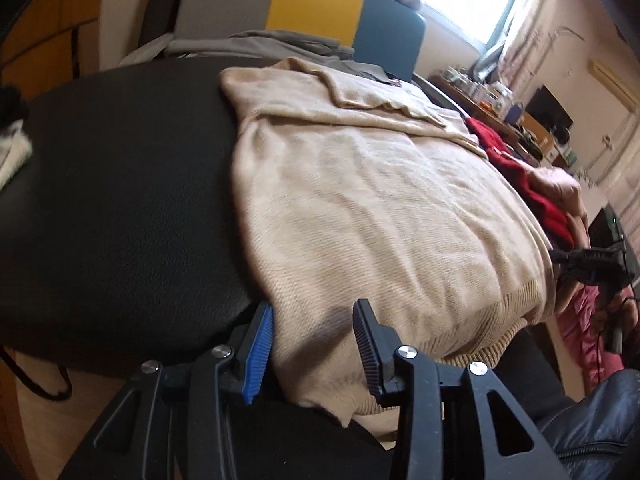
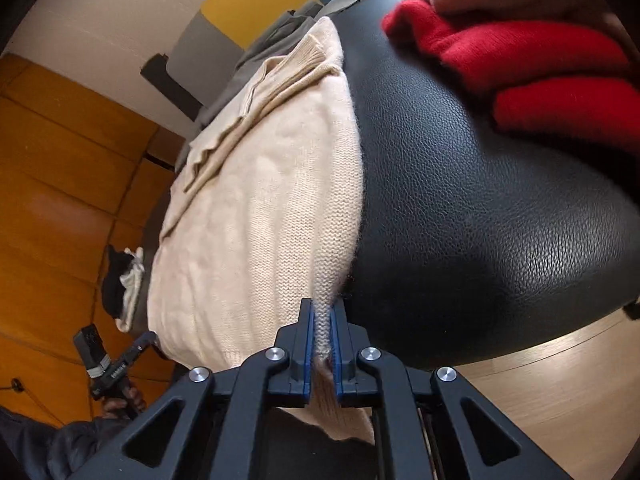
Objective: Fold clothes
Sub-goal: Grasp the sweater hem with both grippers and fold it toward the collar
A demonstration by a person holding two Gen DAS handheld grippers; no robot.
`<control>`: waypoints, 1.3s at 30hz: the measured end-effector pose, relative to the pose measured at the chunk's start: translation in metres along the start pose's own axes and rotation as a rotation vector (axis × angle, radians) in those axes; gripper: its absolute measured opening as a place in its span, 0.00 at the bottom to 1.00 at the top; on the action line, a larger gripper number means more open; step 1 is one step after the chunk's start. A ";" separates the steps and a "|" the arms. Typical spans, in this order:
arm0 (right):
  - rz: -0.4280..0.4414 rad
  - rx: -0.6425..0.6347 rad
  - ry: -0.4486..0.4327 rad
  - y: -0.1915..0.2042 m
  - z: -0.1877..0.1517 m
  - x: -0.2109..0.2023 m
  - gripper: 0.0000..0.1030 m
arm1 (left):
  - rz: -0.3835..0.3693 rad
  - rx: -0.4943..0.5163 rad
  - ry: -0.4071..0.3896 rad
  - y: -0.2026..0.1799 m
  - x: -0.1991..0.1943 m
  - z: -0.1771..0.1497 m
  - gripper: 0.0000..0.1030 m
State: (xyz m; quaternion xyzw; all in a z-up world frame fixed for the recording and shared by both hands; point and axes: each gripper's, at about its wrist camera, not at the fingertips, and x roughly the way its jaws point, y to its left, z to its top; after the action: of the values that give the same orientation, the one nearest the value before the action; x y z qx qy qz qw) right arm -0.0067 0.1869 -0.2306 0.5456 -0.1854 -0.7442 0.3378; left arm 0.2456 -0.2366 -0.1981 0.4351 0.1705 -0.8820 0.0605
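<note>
Sweater: cream knit sweater (image 1: pixel 360 208) lies spread on the black leather worktop (image 1: pixel 120 200), hem hanging over the near edge.
Left gripper: left gripper (image 1: pixel 312 352) gapes wide at the hem — cloth lies between its fingers, neither pressing it.
Right gripper: right gripper (image 2: pixel 322 344) is pinched tight on the sweater's side edge.
Surroundings: red garment (image 2: pixel 520 60) lies well apart; grey clothes (image 1: pixel 260 44) lie behind.
</note>
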 end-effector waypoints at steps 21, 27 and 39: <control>-0.152 -0.176 0.085 0.026 -0.003 0.006 0.10 | 0.049 -0.001 -0.008 -0.001 0.000 0.008 0.05; -0.167 -0.227 0.106 0.032 -0.002 0.010 0.13 | 0.056 0.001 0.008 -0.002 0.002 0.010 0.06; -0.358 -0.305 0.125 0.062 -0.008 0.021 0.12 | -0.008 -0.075 0.016 0.009 0.002 0.010 0.05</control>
State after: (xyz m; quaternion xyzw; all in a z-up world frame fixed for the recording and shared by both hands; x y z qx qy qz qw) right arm 0.0157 0.1293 -0.2075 0.5572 0.0500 -0.7765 0.2900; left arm 0.2390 -0.2483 -0.1961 0.4388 0.2055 -0.8718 0.0719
